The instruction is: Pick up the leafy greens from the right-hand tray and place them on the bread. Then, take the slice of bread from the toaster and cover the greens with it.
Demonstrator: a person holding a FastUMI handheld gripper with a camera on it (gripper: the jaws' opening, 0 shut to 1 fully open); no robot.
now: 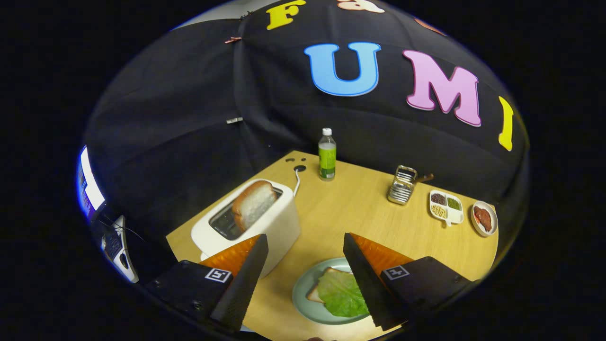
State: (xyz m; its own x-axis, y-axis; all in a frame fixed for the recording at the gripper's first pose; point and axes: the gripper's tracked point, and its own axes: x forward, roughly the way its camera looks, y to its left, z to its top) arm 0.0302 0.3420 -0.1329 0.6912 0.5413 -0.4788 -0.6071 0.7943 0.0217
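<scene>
Your gripper [305, 244] hangs open and empty above the pale green round plate [303, 296], where the green lettuce leaf [342, 296] covers the bread slice [315, 294].

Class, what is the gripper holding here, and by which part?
Nothing: the gripper is open, its fingers apart above the plate.

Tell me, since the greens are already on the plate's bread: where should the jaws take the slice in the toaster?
Grip the bread slice by its raised top edge, coming from above. It stands tilted in the toaster slot, only its upper part exposed, so pinch across its flat faces. The gripper is open and empty.
</scene>
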